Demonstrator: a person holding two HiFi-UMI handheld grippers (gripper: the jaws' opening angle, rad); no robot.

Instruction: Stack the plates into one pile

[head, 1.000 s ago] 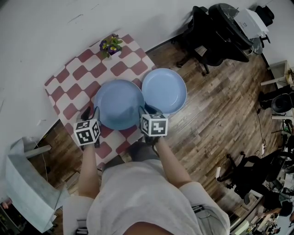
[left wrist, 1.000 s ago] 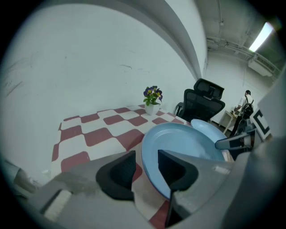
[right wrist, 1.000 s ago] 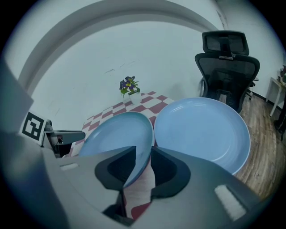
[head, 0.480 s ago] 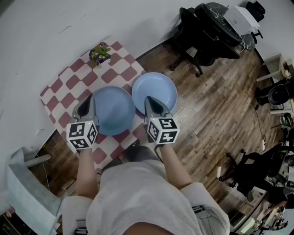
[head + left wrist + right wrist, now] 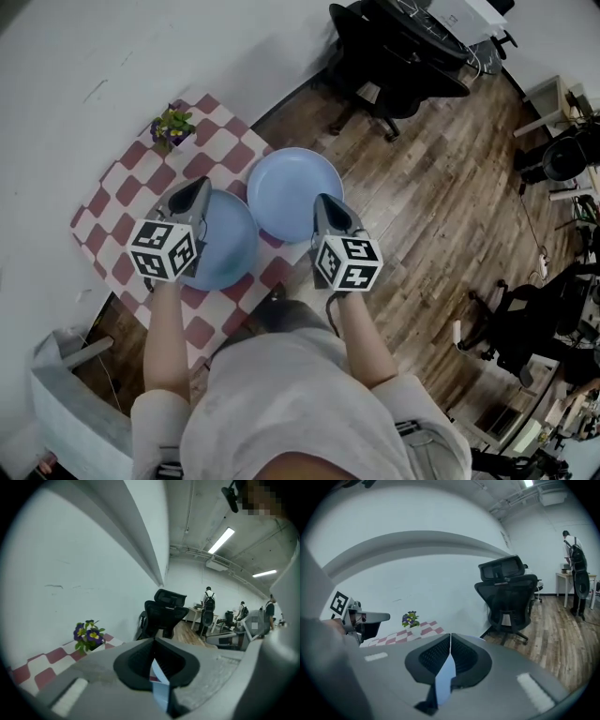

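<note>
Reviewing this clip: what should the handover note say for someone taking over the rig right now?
Left gripper: jaws shut, empty, over the left side of the darker blue plate.
Right gripper: jaws shut, empty, by the right rim of the lighter blue plate.
Plates: side by side on the checkered tablecloth, neither held.
Done: no stacking yet.
Left: open the jaws, pick up one plate, set it on the other.

Right gripper [image 5: 450, 635]: jaws are meeting at the tips, pinching nothing. Flower pot [image 5: 410, 619] is sitting on checkered cloth [image 5: 423, 629]. Left gripper [image 5: 370, 617] is hovering left of the pot, and office chair [image 5: 508, 597] is standing right of it.
</note>
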